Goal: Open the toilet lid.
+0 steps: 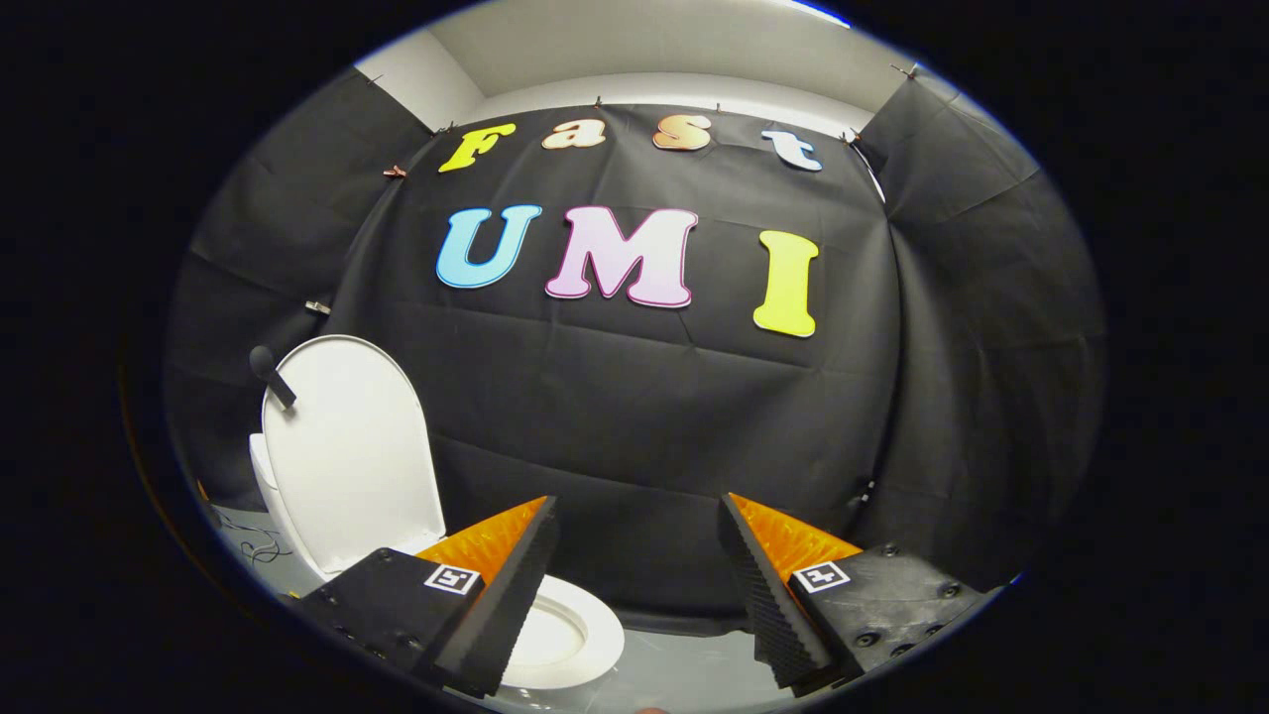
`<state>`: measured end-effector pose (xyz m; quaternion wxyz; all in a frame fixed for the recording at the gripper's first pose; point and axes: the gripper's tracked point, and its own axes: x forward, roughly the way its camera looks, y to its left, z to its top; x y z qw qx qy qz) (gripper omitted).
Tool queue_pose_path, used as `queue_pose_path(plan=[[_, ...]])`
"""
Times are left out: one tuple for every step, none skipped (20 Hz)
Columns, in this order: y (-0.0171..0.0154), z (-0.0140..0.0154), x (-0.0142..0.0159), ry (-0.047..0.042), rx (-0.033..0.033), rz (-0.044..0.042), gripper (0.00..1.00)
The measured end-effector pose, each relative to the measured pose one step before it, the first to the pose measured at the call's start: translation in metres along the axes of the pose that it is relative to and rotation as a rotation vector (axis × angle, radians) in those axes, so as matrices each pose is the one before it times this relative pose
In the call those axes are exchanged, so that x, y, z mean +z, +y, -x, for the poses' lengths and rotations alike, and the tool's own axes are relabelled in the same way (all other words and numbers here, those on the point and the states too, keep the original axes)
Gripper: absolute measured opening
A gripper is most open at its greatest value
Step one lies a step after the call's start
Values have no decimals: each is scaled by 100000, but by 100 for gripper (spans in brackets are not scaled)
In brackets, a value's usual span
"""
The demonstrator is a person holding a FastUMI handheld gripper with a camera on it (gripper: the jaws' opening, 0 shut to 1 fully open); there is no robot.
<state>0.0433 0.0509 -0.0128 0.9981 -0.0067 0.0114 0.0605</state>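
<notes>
A white toilet stands to the left of my fingers. Its lid [352,456] is raised and stands upright, with a small black handle [271,377] sticking out at its top left edge. The white seat ring [580,635] lies flat below, partly hidden behind my left finger. My gripper [639,585] is open, with a wide gap between the orange-and-black fingers [501,585] and nothing held. The lid sits beyond and left of the left finger, apart from it.
Black cloth forms the booth wall behind the toilet and on both sides. A grey floor [694,664] shows between the fingers. Some thin cables [253,543] lie on the floor left of the toilet.
</notes>
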Motion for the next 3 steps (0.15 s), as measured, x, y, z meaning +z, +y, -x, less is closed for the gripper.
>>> queue_pose_path(plan=[[52,-37,102,-109,229,-61,99],[33,-11,11,11,193,-139,99],[-77,59,-155,137,102,-195,99]])
